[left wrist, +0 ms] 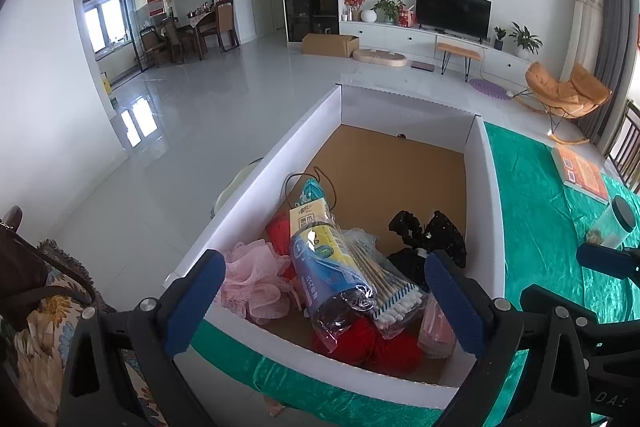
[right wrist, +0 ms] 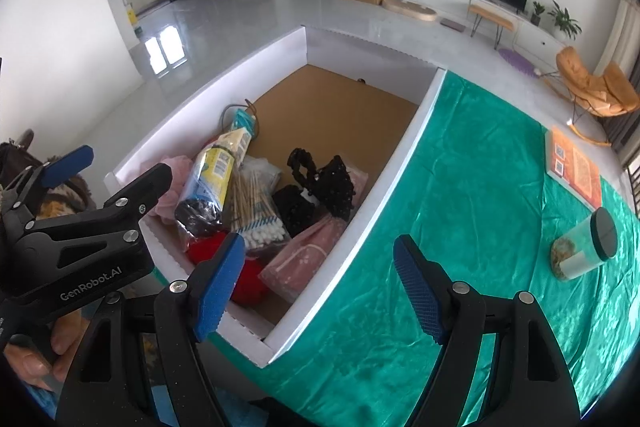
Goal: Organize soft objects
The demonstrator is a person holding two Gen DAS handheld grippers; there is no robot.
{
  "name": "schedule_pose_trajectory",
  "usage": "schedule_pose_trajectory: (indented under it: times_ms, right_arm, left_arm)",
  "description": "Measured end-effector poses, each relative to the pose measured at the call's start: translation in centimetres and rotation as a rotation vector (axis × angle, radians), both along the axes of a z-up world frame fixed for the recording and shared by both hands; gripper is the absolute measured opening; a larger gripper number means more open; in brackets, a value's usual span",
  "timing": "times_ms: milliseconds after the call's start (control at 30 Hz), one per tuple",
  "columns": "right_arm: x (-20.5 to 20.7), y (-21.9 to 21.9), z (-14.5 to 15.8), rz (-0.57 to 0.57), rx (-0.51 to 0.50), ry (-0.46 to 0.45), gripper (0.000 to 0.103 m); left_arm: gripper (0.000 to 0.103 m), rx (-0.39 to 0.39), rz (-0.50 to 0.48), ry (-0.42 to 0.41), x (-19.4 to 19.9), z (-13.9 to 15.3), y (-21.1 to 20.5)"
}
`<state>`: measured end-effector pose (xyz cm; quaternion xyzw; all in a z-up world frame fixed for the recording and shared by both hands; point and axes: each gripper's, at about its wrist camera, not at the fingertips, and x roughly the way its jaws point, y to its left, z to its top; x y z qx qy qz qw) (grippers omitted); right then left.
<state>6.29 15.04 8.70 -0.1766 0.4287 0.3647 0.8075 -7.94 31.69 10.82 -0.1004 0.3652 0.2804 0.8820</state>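
Both tools stand open and hold nothing. Left tool (left wrist: 324, 291) hangs over the near end of the white box (left wrist: 280, 151), its blue pads wide apart either side of the heap. Right tool (right wrist: 320, 287) is poised over the box's near right corner and the green desk cloth (right wrist: 480, 187), nothing between its pads.

All soft goods lie inside the box, crowded at the near end; the far half shows bare brown floor. Directly ahead of and below the left tool lies the wrapped roll in blue packaging (left wrist: 320, 267). Its long axis runs near to far, close to the line the tool points along, with the dark end nearest. Touching its right side is the cotton swab pack (left wrist: 384, 283), lying on a similar line, tips toward the tool. Pink mesh puff (left wrist: 252, 287) sits by the left pad; red yarn (left wrist: 360, 343) is partly buried under the roll. Black hair accessories (left wrist: 428, 235) lie beside the right pad.

Judgement: the left hand is nearer the heap. A grasp across the roll suits the present pad alignment.
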Motion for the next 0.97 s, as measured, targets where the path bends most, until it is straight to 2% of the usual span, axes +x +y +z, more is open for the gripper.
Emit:
schedule_pose_trajectory:
  times_ms: [833,967]
  right_arm:
    - [-0.04,-0.10,-0.05,-0.004,-0.002,0.009,0.079]
    - [-0.04,-0.15,0.00,-0.004,0.002,0.008,0.079]
  left_arm:
    - [0.100,0.003,0.013,-0.009,-0.01,-0.07,-0.04]
    - [0.100,0.001,0.028,-0.047,-0.53,0.08,-0.11]
